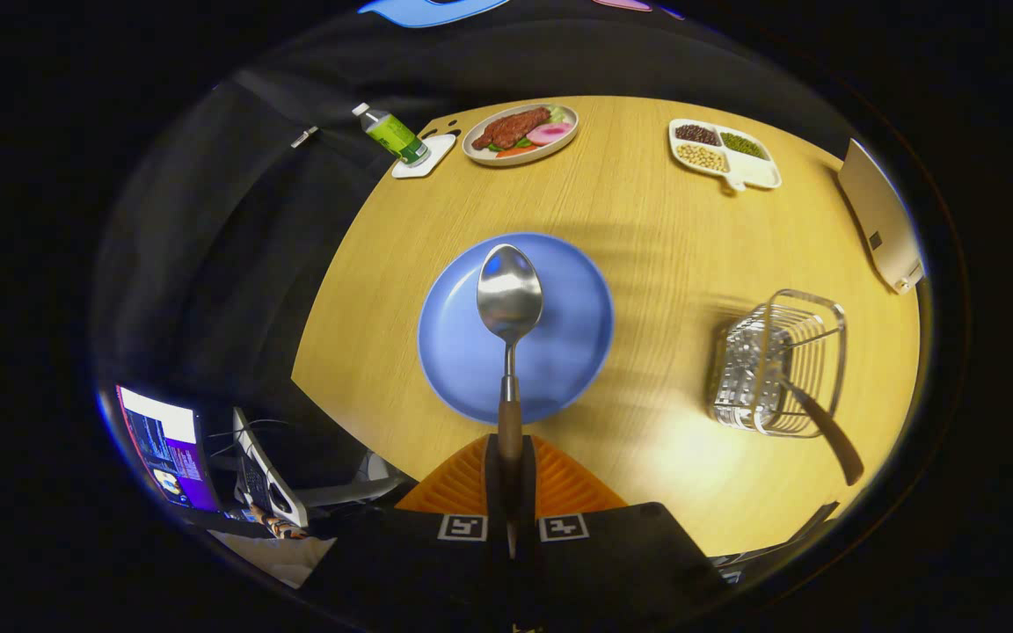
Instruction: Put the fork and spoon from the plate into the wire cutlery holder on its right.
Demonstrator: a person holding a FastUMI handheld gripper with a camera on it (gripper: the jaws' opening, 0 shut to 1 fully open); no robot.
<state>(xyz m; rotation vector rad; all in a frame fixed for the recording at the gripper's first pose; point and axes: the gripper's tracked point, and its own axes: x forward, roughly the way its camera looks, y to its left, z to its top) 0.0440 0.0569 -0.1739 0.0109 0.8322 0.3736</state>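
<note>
My gripper (pixel 510 479) holds the spoon (pixel 509 303) over the plate (pixel 559 352). Right of the plate stands the wire cutlery holder (pixel 779 365) with the fork (pixel 827 432) in it. Behind the plate sit a food dish (pixel 520 132) and a bottle (pixel 392 134).

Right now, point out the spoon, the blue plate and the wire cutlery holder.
spoon (pixel 509 299): gripper view, on its bowl; the gripper (pixel 511 479) is shut on its handle.
blue plate (pixel 454 352): gripper view, bare surface beside the spoon.
wire cutlery holder (pixel 810 338): gripper view, wire wall.
</note>
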